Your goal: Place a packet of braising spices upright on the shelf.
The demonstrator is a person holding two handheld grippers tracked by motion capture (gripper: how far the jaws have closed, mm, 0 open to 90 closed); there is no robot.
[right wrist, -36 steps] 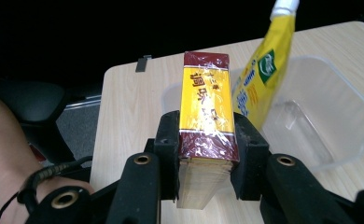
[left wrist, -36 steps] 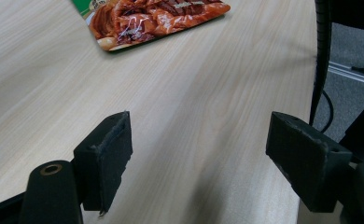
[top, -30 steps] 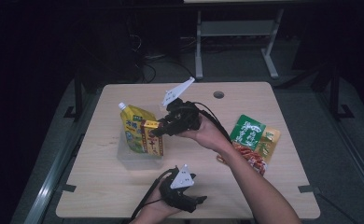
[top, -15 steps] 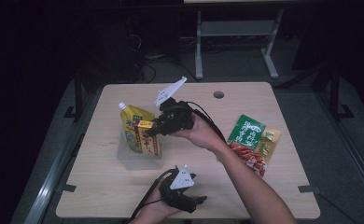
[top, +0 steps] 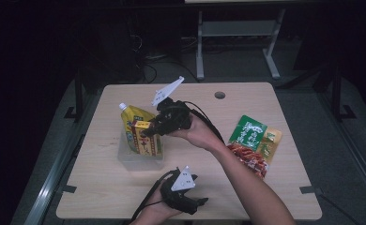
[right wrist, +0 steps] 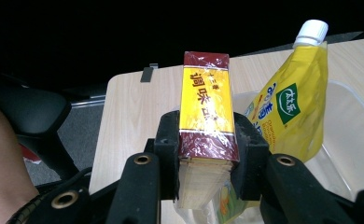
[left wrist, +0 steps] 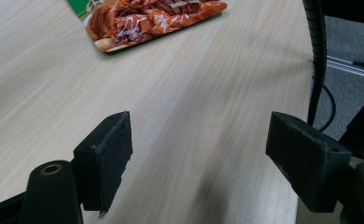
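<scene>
My right gripper (top: 149,130) is shut on a yellow and dark red box (top: 143,138), holding it over a clear plastic bin (top: 129,157) left of the table's middle. In the right gripper view both pads press the box (right wrist: 207,126) at its sides. A yellow spouted pouch (top: 133,117) with a white cap stands in the bin behind the box; it is the pouch (right wrist: 290,112) at the right of that view. My left gripper (top: 201,202) lies low at the table's front edge, its jaws open wide over bare wood, as the left gripper view (left wrist: 199,163) shows.
A green and red snack bag (top: 254,143) lies flat on the table's right half, seen also as the bag (left wrist: 147,18) at the top of the left gripper view. A round cable hole (top: 219,95) sits near the far edge. A black cable (left wrist: 316,60) hangs off the table's side.
My right gripper has carried the box a little to the left and lower, closer over the bin beside the pouch. The left gripper has kept still.
</scene>
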